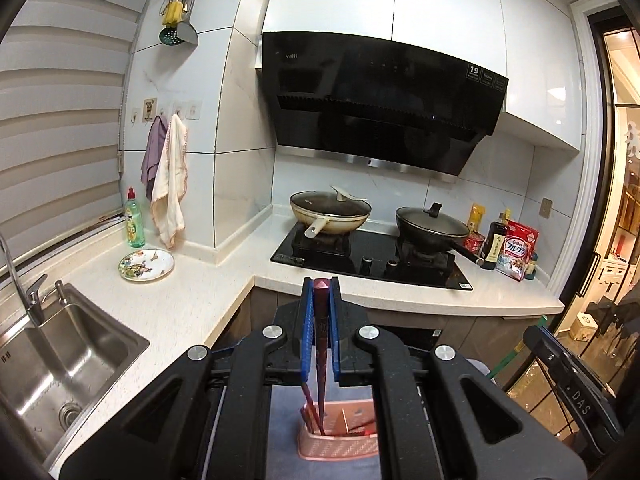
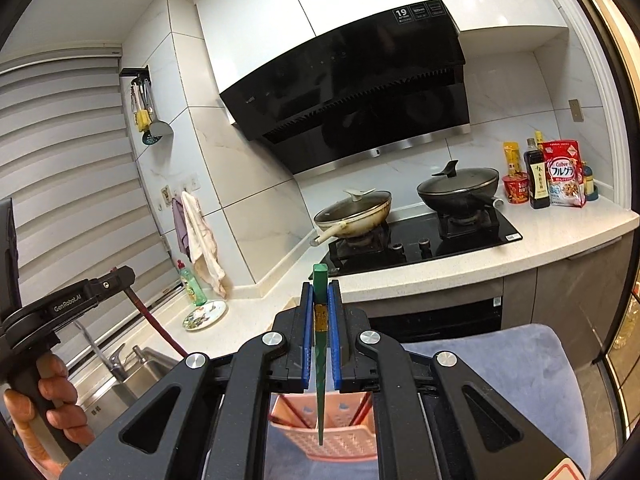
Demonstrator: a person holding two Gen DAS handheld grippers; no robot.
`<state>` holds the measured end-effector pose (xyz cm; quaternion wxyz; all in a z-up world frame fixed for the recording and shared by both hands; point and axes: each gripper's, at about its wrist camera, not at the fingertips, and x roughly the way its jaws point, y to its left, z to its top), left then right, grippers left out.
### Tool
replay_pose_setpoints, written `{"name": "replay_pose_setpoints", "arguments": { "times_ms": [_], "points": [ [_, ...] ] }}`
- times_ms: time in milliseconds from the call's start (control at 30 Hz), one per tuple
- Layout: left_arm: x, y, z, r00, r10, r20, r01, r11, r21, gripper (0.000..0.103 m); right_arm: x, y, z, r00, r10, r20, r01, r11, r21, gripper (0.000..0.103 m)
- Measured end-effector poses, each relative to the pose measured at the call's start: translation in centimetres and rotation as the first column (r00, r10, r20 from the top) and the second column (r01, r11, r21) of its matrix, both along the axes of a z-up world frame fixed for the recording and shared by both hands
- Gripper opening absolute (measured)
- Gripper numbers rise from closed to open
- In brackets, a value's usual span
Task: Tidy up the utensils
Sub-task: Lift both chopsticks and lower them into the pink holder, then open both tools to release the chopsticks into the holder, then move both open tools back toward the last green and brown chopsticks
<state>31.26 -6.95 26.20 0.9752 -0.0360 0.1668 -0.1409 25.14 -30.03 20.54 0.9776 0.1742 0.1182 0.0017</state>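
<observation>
Gripping a dark red chopstick, the left gripper had its blue pads closed on it, the stick upright with its tip down in the pink slotted holder. That holder sat on a grey-blue cushioned seat, near and below the gripper; more red chopsticks leaned in its left part. The right gripper was clamped the same way on a green chopstick, upright, tip reaching down over the pink holder; whether the tip touched the holder was unclear. Red sticks stood inside it in the right wrist view too. From that view the left gripper appeared at far left, held by a hand, its red chopstick slanting down. Farther off, the white counter carried a patterned plate and green soap bottle near the sink. Two lidded pans, cream and black, sat on the stove under the black hood.
</observation>
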Motion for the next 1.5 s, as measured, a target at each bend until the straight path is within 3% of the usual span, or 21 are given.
{"name": "replay_pose_setpoints", "arguments": {
  "times_ms": [200, 367, 833, 933, 1133, 1500],
  "points": [
    [2.8, -1.4, -2.1, 1.0, -0.009, -0.026, 0.009, 1.0, 0.008, 0.007, 4.0, 0.0, -0.9, 1.0, -0.007, -0.029, 0.007, 1.0, -0.017, 0.007],
    [4.4, -2.1, -4.5, 0.998, -0.016, -0.067, 0.018, 1.0, 0.02, 0.007, 6.2, 0.5, -3.3, 0.997, 0.002, -0.079, -0.004, 1.0, -0.031, 0.007],
    [6.2, -3.0, -9.9, 0.985, -0.022, -0.172, 0.03, 0.999, 0.04, 0.007, 8.7, 1.6, -8.9, 0.978, 0.042, -0.204, -0.049, 0.998, -0.028, 0.008],
    [5.8, -3.1, -10.0, 0.986, -0.013, -0.164, 0.023, 0.998, 0.058, 0.01, 8.6, 1.4, -9.2, 0.977, 0.047, -0.208, -0.05, 0.999, -0.01, 0.011],
    [4.7, -2.5, -9.5, 0.986, 0.002, -0.165, 0.007, 0.999, 0.05, 0.032, 7.3, 1.4, -8.4, 0.978, 0.058, -0.201, -0.06, 0.998, -0.004, 0.011],
    [0.4, -0.6, -8.3, 0.987, 0.025, -0.158, -0.014, 0.997, 0.071, 0.037, 2.5, 2.3, -6.8, 0.981, 0.075, -0.181, -0.082, 0.996, -0.028, 0.012]
  ]
}}
